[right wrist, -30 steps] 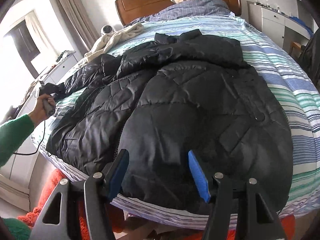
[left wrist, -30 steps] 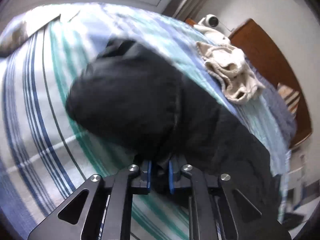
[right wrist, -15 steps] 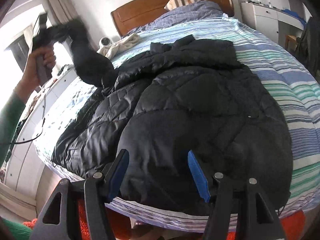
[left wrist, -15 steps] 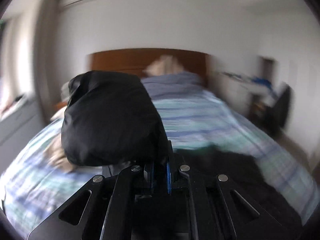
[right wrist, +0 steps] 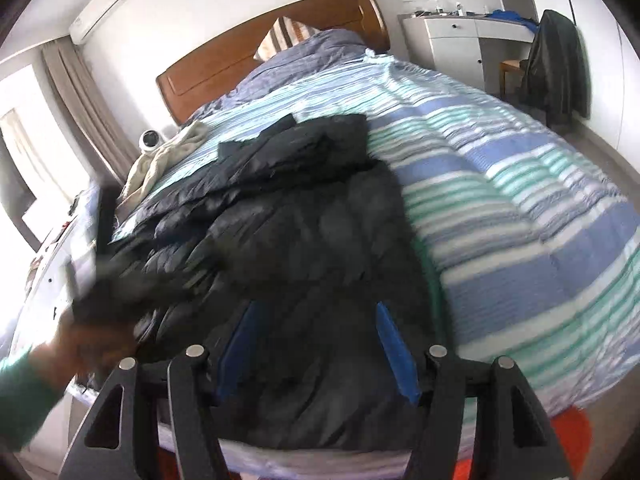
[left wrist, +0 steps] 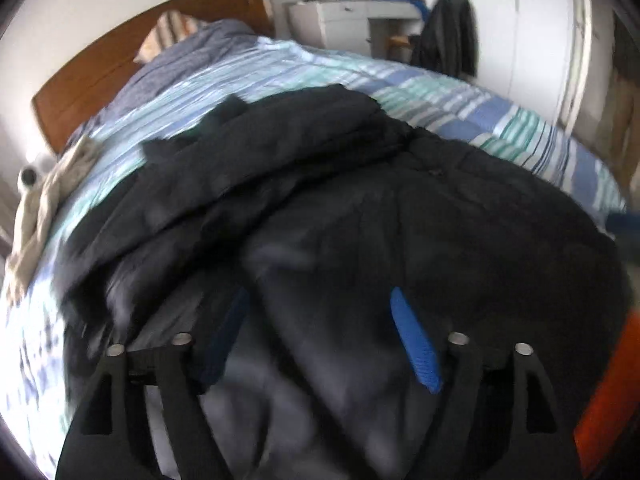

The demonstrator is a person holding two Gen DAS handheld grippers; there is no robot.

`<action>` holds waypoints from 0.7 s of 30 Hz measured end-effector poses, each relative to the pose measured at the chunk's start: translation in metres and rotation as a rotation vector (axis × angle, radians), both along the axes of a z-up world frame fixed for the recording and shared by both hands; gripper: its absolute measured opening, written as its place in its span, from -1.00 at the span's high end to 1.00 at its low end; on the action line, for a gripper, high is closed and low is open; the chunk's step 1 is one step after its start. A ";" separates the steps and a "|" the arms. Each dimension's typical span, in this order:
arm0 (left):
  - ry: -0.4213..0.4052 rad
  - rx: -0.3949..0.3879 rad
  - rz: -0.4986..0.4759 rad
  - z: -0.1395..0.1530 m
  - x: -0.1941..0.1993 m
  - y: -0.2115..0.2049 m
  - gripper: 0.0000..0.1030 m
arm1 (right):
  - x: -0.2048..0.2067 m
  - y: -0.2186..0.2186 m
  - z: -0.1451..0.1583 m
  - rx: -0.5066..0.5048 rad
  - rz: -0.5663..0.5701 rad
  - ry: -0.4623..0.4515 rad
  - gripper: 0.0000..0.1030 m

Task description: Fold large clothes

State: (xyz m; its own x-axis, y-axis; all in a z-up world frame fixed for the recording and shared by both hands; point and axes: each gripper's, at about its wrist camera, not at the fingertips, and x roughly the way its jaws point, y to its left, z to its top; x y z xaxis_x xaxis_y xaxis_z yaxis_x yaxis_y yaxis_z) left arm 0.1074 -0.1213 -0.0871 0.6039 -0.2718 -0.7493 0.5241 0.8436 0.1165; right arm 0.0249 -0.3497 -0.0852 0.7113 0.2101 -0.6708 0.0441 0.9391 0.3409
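Note:
A large black quilted jacket (right wrist: pixel 304 240) lies spread on the striped bed, and it also fills the left wrist view (left wrist: pixel 360 208). Its left side is folded over toward the middle. My left gripper (left wrist: pixel 320 332) is open and empty just above the jacket's near part. My right gripper (right wrist: pixel 316 340) is open and empty over the jacket's hem at the foot of the bed. The hand with the left gripper shows blurred at the left of the right wrist view (right wrist: pixel 96 304).
The bed has a blue, green and white striped duvet (right wrist: pixel 520 184) and a wooden headboard (right wrist: pixel 280 40). A beige garment (right wrist: pixel 160 164) and a small white camera (right wrist: pixel 150 138) lie at the bed's left side. A white desk and a chair with a dark coat (right wrist: pixel 556 68) stand at the right.
My left gripper lifted the jacket's left sleeve, swung it over the body, let go and opened. The jacket now looks narrower. My right gripper stayed open at the hem.

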 end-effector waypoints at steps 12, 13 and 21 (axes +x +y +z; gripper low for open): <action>0.024 -0.081 0.401 -0.003 -0.056 0.171 -0.71 | 0.225 -0.016 -0.047 0.483 -0.128 0.150 -0.25; 0.027 -0.085 0.425 -0.005 -0.062 0.177 -0.71 | 0.234 -0.012 -0.051 0.477 -0.110 0.166 0.44; 0.071 -0.124 0.481 -0.011 -0.039 0.195 -0.71 | 0.229 0.016 -0.051 0.093 -0.063 0.225 0.57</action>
State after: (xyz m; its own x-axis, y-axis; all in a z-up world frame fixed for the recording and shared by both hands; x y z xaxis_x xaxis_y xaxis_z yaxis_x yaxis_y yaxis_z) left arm 0.0681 0.0733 -0.0980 0.6315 -0.0646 -0.7727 0.0753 0.9969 -0.0217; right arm 0.2537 -0.3339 -0.1360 0.5599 0.2382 -0.7936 0.1861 0.8972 0.4006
